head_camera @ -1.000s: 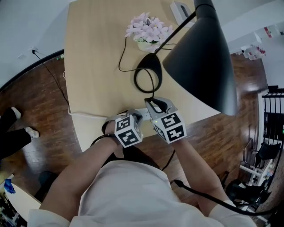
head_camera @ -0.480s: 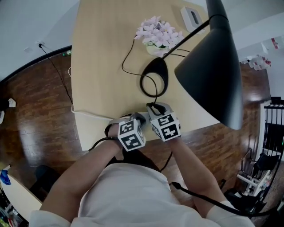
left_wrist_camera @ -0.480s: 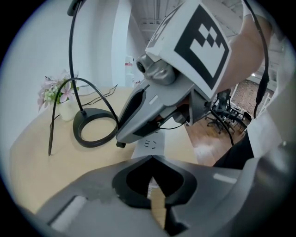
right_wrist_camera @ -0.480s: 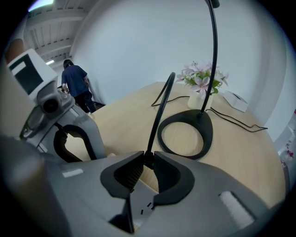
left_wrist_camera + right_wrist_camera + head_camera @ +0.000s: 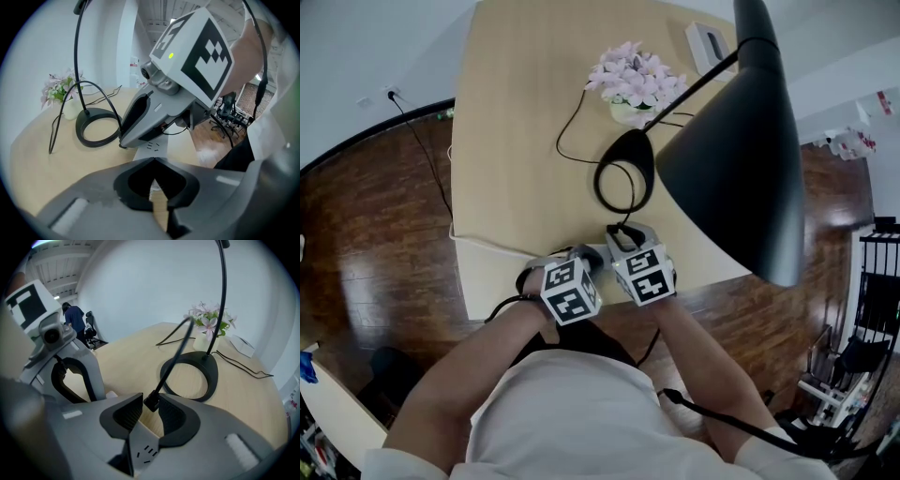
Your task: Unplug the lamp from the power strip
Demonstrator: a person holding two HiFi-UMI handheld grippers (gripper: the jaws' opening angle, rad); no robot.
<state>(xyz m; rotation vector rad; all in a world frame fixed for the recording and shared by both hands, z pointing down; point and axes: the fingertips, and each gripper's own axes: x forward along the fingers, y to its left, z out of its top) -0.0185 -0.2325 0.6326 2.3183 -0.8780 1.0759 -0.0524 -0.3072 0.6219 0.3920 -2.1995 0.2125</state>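
A black lamp with a big shade (image 5: 741, 159) and a ring base (image 5: 625, 169) stands on the wooden table (image 5: 516, 141). Its black cord ends in a small plug (image 5: 152, 403), which sits between the tips of my right gripper (image 5: 149, 397), just above the white power strip (image 5: 146, 450). That gripper's jaws are opening; the plug touches the right pad at most. My left gripper (image 5: 153, 159) is shut, with its tips over the strip (image 5: 157, 146) and nothing seen between them. Both grippers sit side by side at the table's front edge, left gripper (image 5: 581, 261) beside right gripper (image 5: 623, 232).
A pot of pink flowers (image 5: 637, 75) and a white box (image 5: 710, 42) stand at the table's far side. A thin black cable (image 5: 567, 127) loops over the tabletop. Wooden floor (image 5: 384, 234) surrounds the table, with office chairs in the background.
The head view has shifted a little. Both grippers stay together at the power strip on the table's front edge, with no clear movement of the lamp.
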